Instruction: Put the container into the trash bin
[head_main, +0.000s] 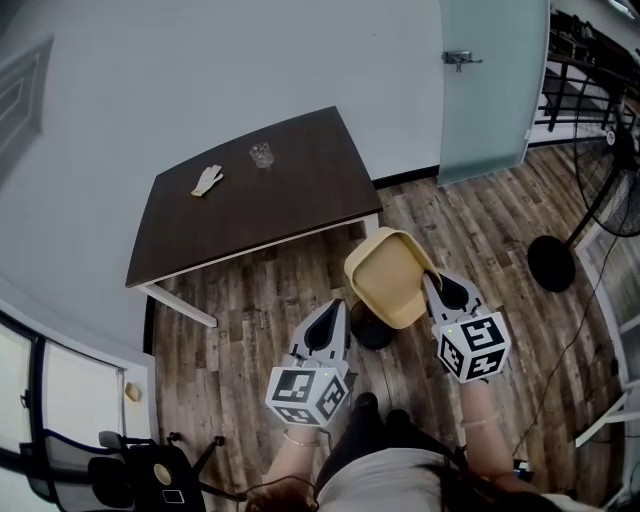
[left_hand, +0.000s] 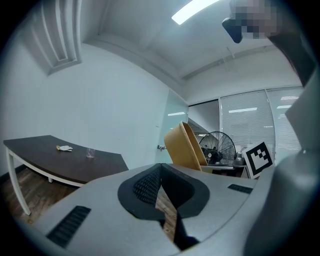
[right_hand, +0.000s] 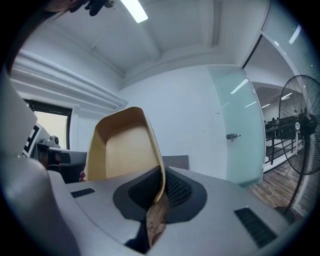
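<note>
Container (head_main: 385, 278): thin tan paper tub, smooth, with rounded corners, tilted at centre of head view.
Right gripper (head_main: 432, 282): closed on one wall of the container.
Left gripper (head_main: 335, 310): closed, empty.
Trash bin (head_main: 372, 335): probably the dark round shape under the container.
Advice: pinch firmly, the thin wall may slip; release directly above the trash bin.

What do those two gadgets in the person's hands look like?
Both the left gripper and right gripper are pale grey shells tapering to a point, with black ribbed pads inside. Each carries a white cube printed with black square markers. No cables show; the forearms are unsleeved.
</note>
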